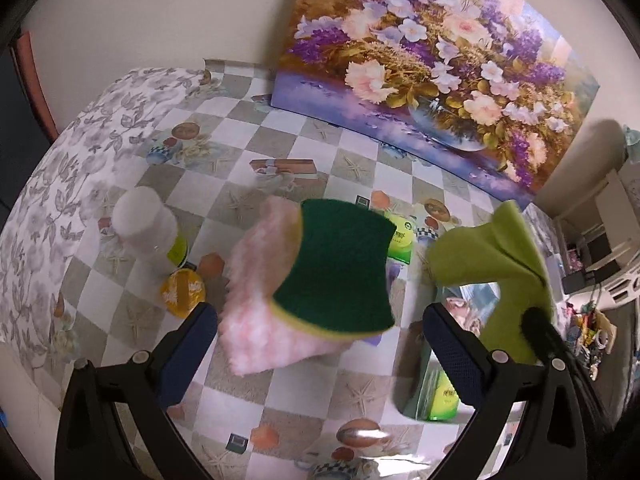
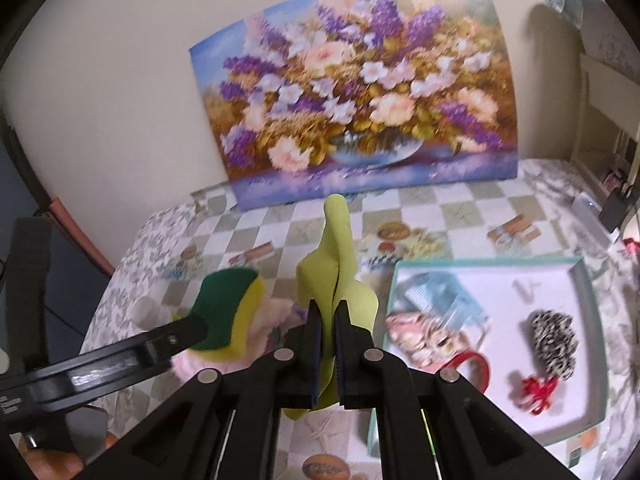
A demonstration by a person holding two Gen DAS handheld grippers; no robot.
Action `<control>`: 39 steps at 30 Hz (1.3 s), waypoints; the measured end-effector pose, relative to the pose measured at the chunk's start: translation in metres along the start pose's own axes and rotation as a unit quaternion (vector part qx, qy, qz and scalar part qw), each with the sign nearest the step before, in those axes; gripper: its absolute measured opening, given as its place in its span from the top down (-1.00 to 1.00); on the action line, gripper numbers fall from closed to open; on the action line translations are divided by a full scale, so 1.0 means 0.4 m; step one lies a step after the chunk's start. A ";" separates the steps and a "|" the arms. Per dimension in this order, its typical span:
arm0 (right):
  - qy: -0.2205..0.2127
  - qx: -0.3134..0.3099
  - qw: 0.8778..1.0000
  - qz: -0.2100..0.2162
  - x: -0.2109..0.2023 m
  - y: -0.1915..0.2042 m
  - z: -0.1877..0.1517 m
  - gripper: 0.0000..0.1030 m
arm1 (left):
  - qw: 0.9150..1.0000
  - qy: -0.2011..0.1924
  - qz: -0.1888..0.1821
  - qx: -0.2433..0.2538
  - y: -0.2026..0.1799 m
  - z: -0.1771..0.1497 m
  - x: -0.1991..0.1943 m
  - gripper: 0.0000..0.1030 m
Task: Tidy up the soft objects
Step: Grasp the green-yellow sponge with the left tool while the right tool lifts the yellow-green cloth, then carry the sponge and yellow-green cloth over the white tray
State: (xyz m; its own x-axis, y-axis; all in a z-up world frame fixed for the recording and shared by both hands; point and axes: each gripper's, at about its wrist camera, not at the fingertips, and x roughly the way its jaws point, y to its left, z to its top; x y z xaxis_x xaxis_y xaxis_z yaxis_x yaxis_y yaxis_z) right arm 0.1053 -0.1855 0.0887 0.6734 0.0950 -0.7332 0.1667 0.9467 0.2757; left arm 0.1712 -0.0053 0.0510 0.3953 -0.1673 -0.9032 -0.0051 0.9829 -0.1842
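In the left wrist view my left gripper stands wide open. A green-topped yellow sponge and a fluffy pink cloth sit blurred between its fingers, with a gap to each pad. Whether they rest on the table or hang in the air I cannot tell. The right wrist view has the same sponge at the left, beside one left finger. My right gripper is shut on a yellow-green cloth, which stands up above its fingertips. That cloth also hangs at the right of the left wrist view.
A checkered tablecloth covers the table. A flower painting leans on the back wall. The teal-rimmed box at right holds a comb, a red hairband, a black-and-white scrunchie and red ribbon. A white-capped bottle, a yellow object and green cartons stand nearby.
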 end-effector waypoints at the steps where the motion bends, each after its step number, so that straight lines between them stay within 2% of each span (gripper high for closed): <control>1: -0.003 0.001 1.000 0.000 -0.001 -0.004 0.004 0.88 | 1.000 0.002 0.006 0.003 -0.008 0.006 0.010 -0.97; 6: -0.002 0.000 1.000 -0.002 0.000 -0.015 0.001 0.88 | 1.000 0.010 0.012 0.009 -0.034 0.025 0.043 -0.97; 13: 0.007 -0.002 1.000 -0.015 0.016 -0.034 -0.012 0.88 | 0.999 0.009 0.052 0.009 -0.034 0.016 0.092 -0.97; 17: 0.015 0.007 1.000 -0.015 0.027 -0.051 -0.018 0.88 | 0.998 0.003 0.053 0.014 -0.035 0.013 0.097 -0.93; 20: 0.016 0.011 1.000 -0.017 0.028 -0.060 -0.021 0.88 | 0.999 0.005 0.051 0.014 -0.036 0.009 0.105 -0.76; 22: 0.016 0.011 1.000 -0.019 0.028 -0.064 -0.023 0.88 | 0.999 0.009 0.051 0.017 -0.039 0.005 0.116 -0.49; 25: 0.016 0.015 1.000 -0.019 0.026 -0.069 -0.024 0.88 | 0.998 0.012 0.050 0.025 -0.041 -0.001 0.124 -0.42; 33: 0.014 0.014 1.000 -0.019 0.022 -0.070 -0.023 0.88 | 0.998 -0.015 0.047 0.026 -0.037 -0.001 0.093 -0.39; 39: -0.004 0.017 1.000 -0.022 -0.003 -0.076 -0.020 0.88 | 0.997 -0.059 0.040 0.039 -0.051 0.000 0.020 -0.39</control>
State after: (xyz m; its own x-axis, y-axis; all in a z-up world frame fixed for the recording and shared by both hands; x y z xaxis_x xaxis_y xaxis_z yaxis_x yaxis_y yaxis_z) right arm 0.0938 -0.2120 0.0761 0.6707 0.0513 -0.7400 0.2196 0.9391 0.2642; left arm 0.1745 -0.0266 0.0476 0.5019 -0.0832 -0.8609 0.0296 0.9964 -0.0791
